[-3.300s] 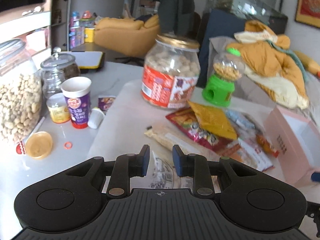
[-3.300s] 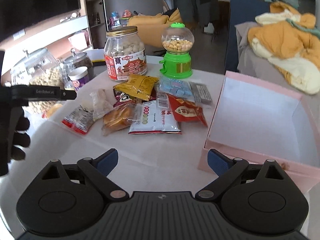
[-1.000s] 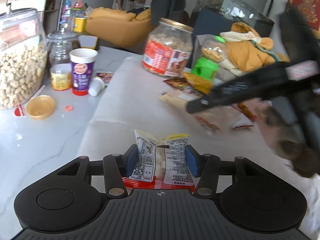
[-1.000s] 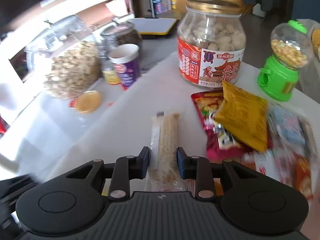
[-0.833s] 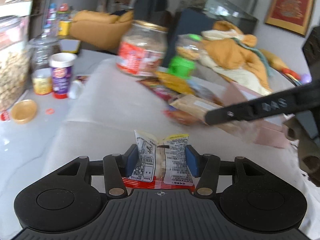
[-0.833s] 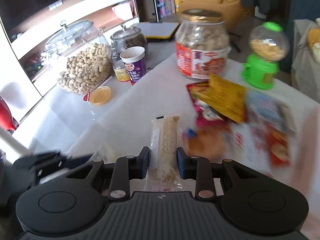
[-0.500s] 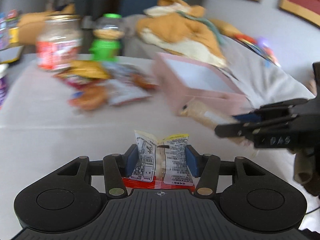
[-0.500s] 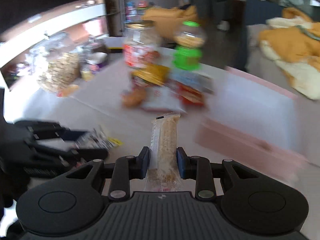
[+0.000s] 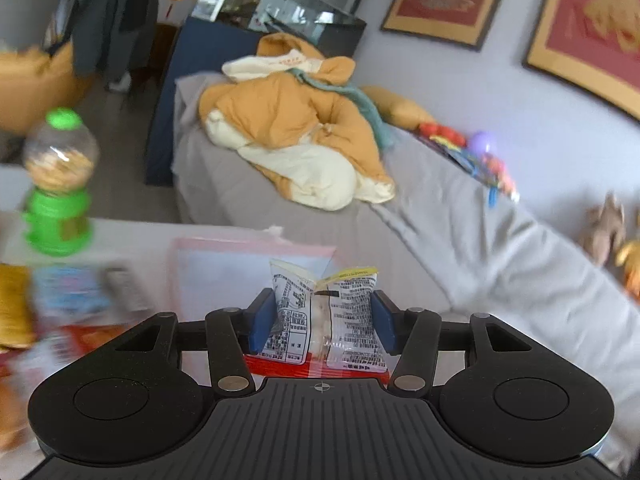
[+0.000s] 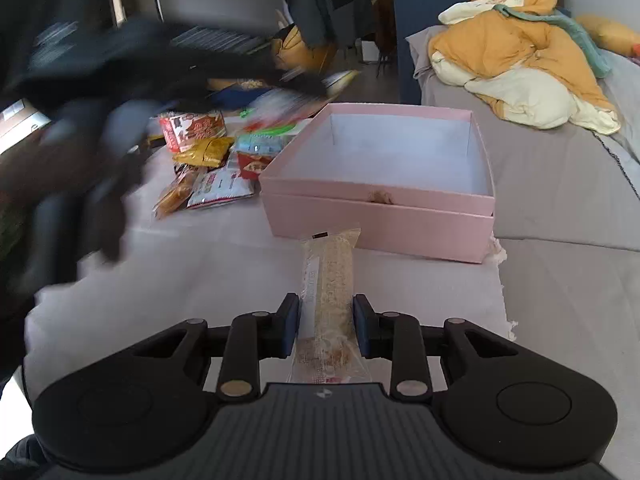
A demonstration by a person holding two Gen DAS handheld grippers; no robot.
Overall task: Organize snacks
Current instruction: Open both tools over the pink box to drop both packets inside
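Observation:
My left gripper (image 9: 322, 322) is shut on a small clear snack packet (image 9: 326, 316) with black print and a red base, held above the open pink box (image 9: 224, 246). My right gripper (image 10: 326, 326) is shut on a long clear-wrapped cereal bar (image 10: 330, 276), held in front of the pink box (image 10: 376, 216), which is open with nothing seen inside. In the right wrist view the left gripper and gloved hand (image 10: 100, 128) show as a dark blur at the left, over the snack pile (image 10: 212, 176).
A green candy dispenser (image 9: 56, 184) and blurred loose snack packets (image 9: 60, 296) lie left of the box. A printed jar (image 10: 192, 128) stands behind the pile. A grey sofa (image 10: 560, 184) with an orange jacket (image 10: 520, 52) borders the table on the right.
Both grippers have swung right from the snack pile toward the pink box, each still holding its snack. The left gripper now crosses the right wrist view at the left.

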